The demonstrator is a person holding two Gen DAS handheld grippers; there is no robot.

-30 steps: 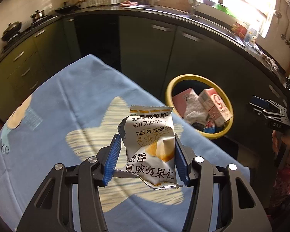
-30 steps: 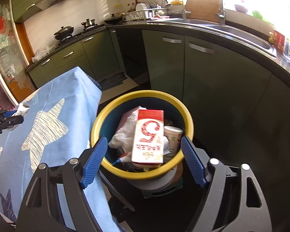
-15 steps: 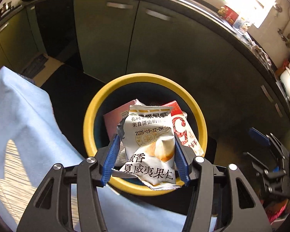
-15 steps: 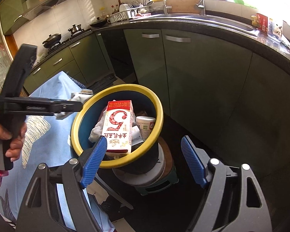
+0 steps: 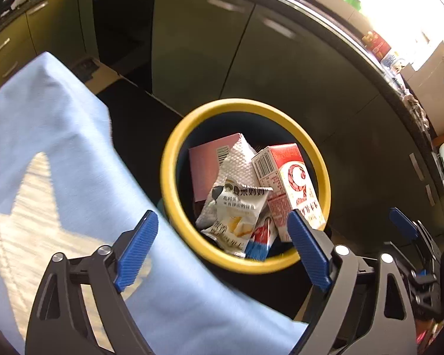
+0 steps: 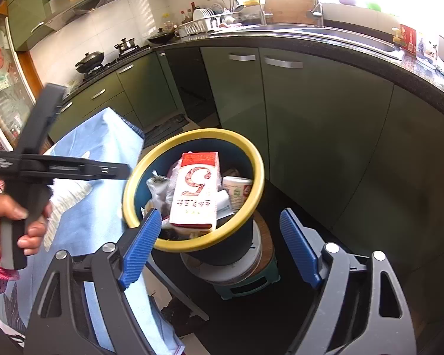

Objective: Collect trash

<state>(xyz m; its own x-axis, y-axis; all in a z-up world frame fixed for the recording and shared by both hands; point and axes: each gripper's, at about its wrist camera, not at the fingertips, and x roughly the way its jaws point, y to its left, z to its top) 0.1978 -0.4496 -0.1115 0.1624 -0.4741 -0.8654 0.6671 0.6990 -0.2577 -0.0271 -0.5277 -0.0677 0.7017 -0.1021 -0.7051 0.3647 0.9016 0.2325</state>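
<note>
A yellow-rimmed bin (image 5: 169, 177) holds a red-and-white carton (image 5: 290, 186), a pink box (image 5: 205, 165), a white paper towel (image 5: 239, 159) and a white snack packet (image 5: 236, 216) lying loose on top. My left gripper (image 5: 222, 216) hovers above the bin's near rim. Its jaws are opening wide and nothing is between the pads. In the right wrist view the left gripper (image 6: 118, 168) reaches in from the left, held by a hand (image 6: 11, 216). My right gripper (image 6: 219, 222) stands open and empty, in front of the bin (image 6: 253, 159), carton (image 6: 195, 189) and a paper cup (image 6: 236, 189).
A table under a blue cloth with pale stars (image 5: 59, 162) borders the bin on the left. The bin stands on a small green stool (image 6: 251, 278). Green kitchen cabinets (image 6: 310, 118) and a dark counter with a sink curve behind. The floor around is dark.
The left gripper carried the snack packet from above the table to above the bin, then opened; the packet now lies in the bin. The right gripper has hardly moved.
</note>
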